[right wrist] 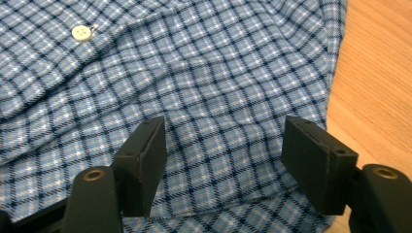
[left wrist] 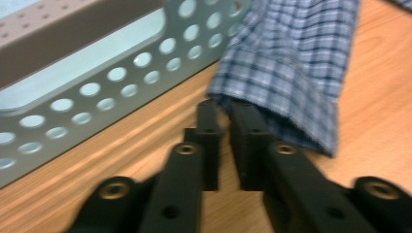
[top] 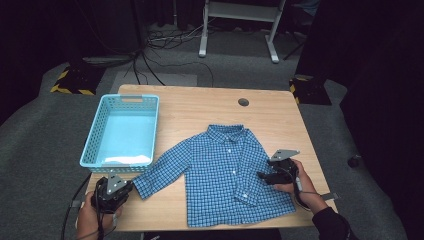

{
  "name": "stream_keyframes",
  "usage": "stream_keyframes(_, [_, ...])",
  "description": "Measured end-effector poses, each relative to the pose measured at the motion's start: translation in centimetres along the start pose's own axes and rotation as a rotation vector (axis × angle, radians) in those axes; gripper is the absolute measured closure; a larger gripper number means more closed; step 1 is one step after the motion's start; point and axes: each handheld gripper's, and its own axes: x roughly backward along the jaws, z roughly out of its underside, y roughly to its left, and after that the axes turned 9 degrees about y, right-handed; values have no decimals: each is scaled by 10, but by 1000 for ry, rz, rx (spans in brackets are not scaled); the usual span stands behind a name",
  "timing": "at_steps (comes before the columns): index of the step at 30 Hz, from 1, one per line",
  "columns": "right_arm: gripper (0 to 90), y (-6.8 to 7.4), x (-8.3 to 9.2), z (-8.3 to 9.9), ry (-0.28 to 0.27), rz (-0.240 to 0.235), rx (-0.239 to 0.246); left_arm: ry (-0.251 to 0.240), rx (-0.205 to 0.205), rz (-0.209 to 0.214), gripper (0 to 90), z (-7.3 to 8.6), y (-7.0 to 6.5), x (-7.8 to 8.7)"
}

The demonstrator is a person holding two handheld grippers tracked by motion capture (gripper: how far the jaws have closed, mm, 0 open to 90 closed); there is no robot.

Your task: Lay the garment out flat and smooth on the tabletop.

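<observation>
Two tools work at one small blue checked shirt (top: 225,175), which lies flat and face up on the wooden bench (top: 200,105), collar away from the person, just right of the pale blue basket (top: 122,130).

The left tool (top: 125,188) sits at the bench's near edge, below the basket's near corner, at the cuff (left wrist: 286,97) of the sleeve that stretches out toward the basket. In the left gripper view its jaws stand a narrow gap apart, their tips at the cuff's open edge. No cloth is pinched between them as far as I can see, so I take this tool as released, only barely.

The right tool (top: 264,176) rests at the shirt's far side from the basket, over the folded sleeve there. In the right gripper view its jaws are spread wide with checked cloth lying flat beneath the gap; the pads press on nothing.
</observation>
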Motion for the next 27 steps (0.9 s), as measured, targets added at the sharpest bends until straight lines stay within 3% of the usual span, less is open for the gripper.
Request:
stream_keyframes(3, [331, 1, 0, 1, -6, 6, 3, -5, -13, 5, 685, -2, -4, 4])
stream_keyframes(4, [331, 2, 0, 1, -4, 12, 7, 9, -25, 11, 585, -4, -8, 5])
stream_keyframes(5, [330, 2, 1, 0, -4, 19, 17, 10, -45, -9, 491, -6, -11, 6])
stream_keyframes(6, [329, 3, 1, 0, -4, 24, 28, -6, -53, -8, 430, -8, -15, 8])
stream_keyframes(7, [327, 3, 1, 0, -3, 28, 30, -25, -47, 17, 389, -9, -17, 10])
stream_keyframes(10, [326, 3, 1, 0, -2, 29, 30, -40, -69, 29, 290, -13, -24, 13])
stream_keyframes(14, [321, 4, 2, -1, 4, 34, 32, -60, -102, 38, 251, -17, -31, 16])
stream_keyframes(16, [321, 4, 2, -1, 7, 40, 39, -81, -92, 57, 233, -19, -32, 19])
stream_keyframes(19, [316, 5, 4, -2, 8, 37, 44, -92, -110, 51, 221, -22, -36, 23])
stream_keyframes(24, [307, 8, 10, -3, -17, 31, 51, -113, -148, 75, 218, -35, -49, 28])
stream_keyframes(26, [306, 11, 13, -4, -22, 22, 58, -119, -169, 63, 217, -40, -55, 28])
stream_keyframes(27, [304, 13, 13, -5, -26, 20, 62, -130, -171, 87, 217, -45, -59, 27])
